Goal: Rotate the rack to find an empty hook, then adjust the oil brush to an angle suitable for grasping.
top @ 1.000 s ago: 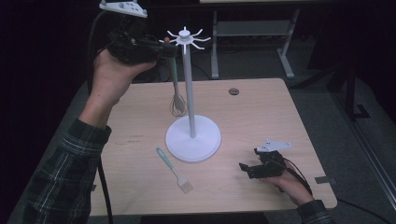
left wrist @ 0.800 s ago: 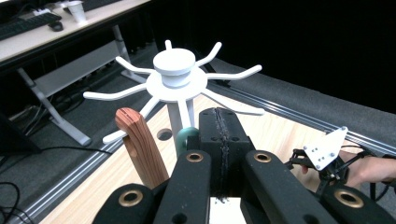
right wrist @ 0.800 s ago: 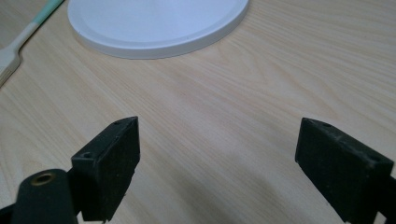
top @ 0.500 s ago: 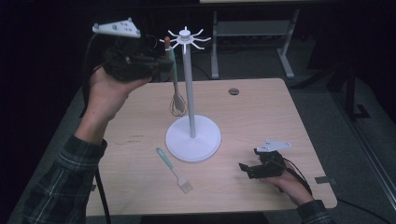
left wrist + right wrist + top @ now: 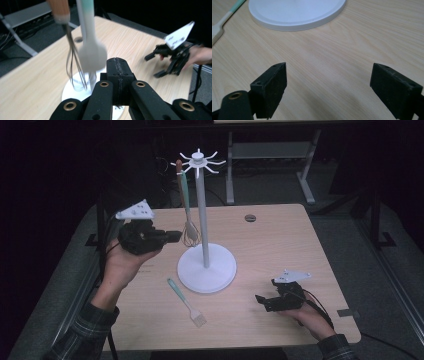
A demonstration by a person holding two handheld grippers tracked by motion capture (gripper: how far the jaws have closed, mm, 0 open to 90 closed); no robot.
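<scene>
A white hook stand (image 5: 201, 210) rises from a round base (image 5: 207, 268) at mid-table. A wire whisk (image 5: 190, 235) hangs from one of its top hooks, with a mint-handled utensil (image 5: 87, 30) close beside it. My left gripper (image 5: 175, 236) is held in the air just left of the whisk's wires, pointing at them. In the left gripper view its jaws are shut (image 5: 117, 65) with nothing between them, and the whisk (image 5: 75, 67) hangs free a little ahead. My right gripper (image 5: 261, 301) rests on the table to the right of the base, open (image 5: 328, 75) over bare wood.
A mint-handled brush (image 5: 186, 301) lies on the table in front of the base, also seen at the top left of the right gripper view as the brush (image 5: 222, 22). A small dark disc (image 5: 250, 218) sits at the table's far edge. The floor around the table is dark.
My left gripper has come down from hook height to the level of the whisk's wires and drawn slightly left. The whisk stays hanging on the stand. The right gripper has not moved.
</scene>
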